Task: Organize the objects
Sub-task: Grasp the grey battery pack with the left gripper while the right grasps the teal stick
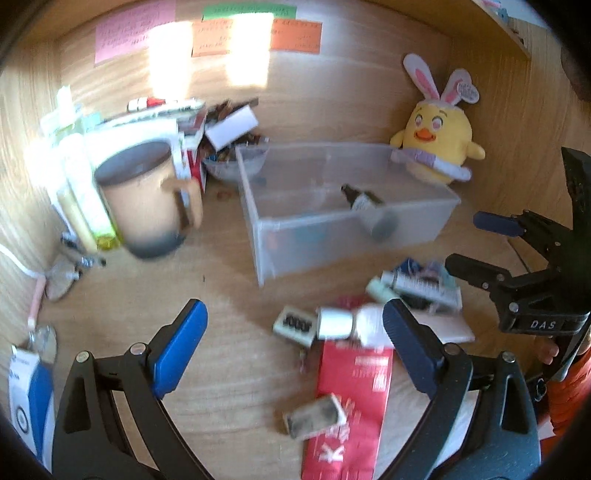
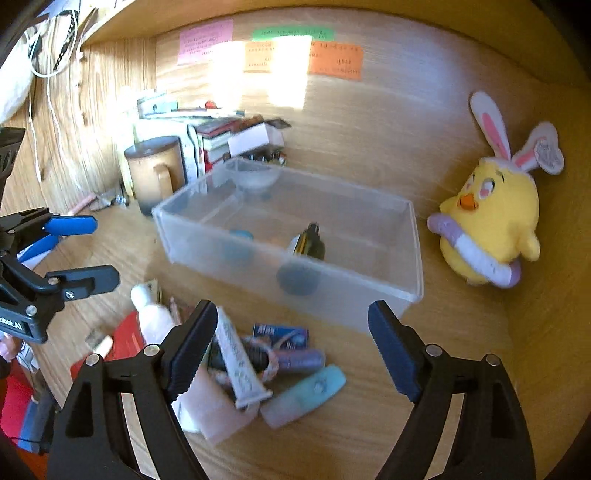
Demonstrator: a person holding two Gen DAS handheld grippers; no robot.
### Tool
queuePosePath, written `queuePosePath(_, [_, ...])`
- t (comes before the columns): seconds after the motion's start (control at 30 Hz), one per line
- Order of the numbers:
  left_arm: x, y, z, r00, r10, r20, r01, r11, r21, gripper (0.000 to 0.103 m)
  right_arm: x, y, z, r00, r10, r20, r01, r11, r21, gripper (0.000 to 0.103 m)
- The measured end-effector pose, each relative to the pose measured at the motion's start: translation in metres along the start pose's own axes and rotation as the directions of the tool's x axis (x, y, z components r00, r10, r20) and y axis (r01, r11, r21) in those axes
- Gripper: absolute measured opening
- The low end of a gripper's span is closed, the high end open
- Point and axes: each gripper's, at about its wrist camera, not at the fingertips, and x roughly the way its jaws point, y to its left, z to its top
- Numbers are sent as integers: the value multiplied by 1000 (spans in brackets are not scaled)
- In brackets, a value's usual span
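A clear plastic bin (image 1: 266, 254) (image 2: 354, 302) stands mid-desk with a dark bottle (image 1: 364, 201) (image 2: 308, 242) and a teal item (image 2: 238, 247) inside. In front of it lies a heap of small items: a white bottle (image 1: 347, 323) (image 2: 151, 314), a red packet (image 1: 351, 398), a grey tube (image 2: 238, 365), a blue box (image 2: 280, 336), a teal tube (image 2: 306, 395). My left gripper (image 1: 295, 354) is open and empty above the white bottle and red packet. My right gripper (image 2: 291, 350) is open and empty above the heap.
A tan mug (image 1: 147, 199) (image 2: 155, 173) and stacked books and boxes (image 1: 147, 118) stand at the back left. A yellow plush chick (image 1: 439, 144) (image 2: 491, 229) sits right of the bin. Sticky notes (image 1: 255, 33) hang on the back wall. The right gripper (image 1: 476, 243) shows in the left view.
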Motion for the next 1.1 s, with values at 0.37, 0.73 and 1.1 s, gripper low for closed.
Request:
queuePosePath(0.37, [1, -1, -52, 997, -1, -73, 3, 1000, 30, 97, -5, -18, -39, 997, -63, -48, 68, 992, 104, 82])
queuePosePath(0.73, [9, 5, -69, 995, -29, -99, 30, 1000, 7, 76, 28, -35, -50, 986, -47, -161, 77, 980, 184, 82])
queuePosePath(1.1, [8, -4, -73, 994, -78, -82, 80, 996, 26, 45, 34, -32, -56, 981, -3, -192, 36, 985, 171, 74])
